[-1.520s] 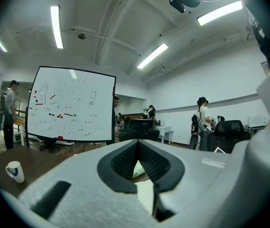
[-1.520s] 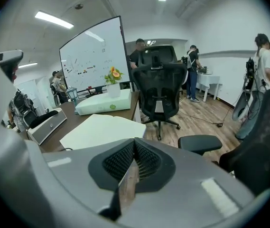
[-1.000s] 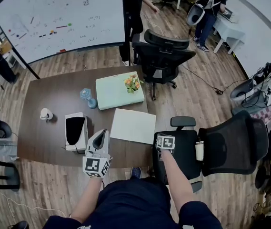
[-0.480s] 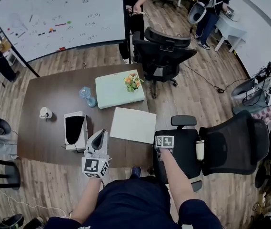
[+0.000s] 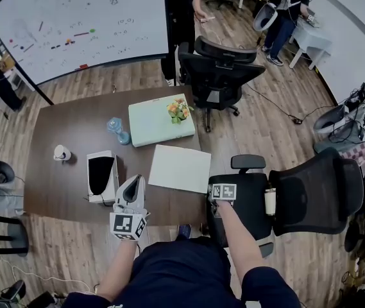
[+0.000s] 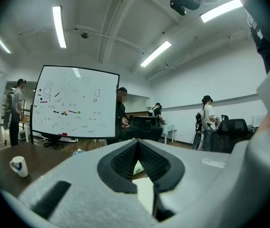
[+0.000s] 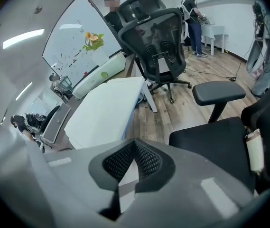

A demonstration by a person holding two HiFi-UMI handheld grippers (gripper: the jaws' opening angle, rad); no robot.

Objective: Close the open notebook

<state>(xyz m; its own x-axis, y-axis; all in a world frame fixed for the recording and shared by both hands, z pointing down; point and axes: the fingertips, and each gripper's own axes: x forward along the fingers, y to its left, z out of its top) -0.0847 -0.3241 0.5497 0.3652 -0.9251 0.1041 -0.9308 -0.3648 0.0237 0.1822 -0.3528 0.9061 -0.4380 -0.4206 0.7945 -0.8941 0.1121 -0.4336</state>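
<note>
The right gripper [image 7: 134, 146] has its jaws pressed together with nothing in them. Past it the white notebook [image 7: 104, 110] lies flat, and a black chair [image 7: 210, 144] sits near it on the right

The notebook [image 5: 180, 169] is a plain white rectangle lying flat on the dark brown desk [image 5: 67, 127]. It sits on the desk's right part, close to the near edge, with its right side reaching the desk's right edge. It is turned slightly, so its long sides run a little askew to the desk's edges. From the head view it shows one smooth white face, with no centre fold, lines or writing to be made out. In the right gripper view it [image 7: 106, 110] reads as a thin slab, with a faint bluish line along its near side. Nothing rests on it and nothing touches it.
</note>
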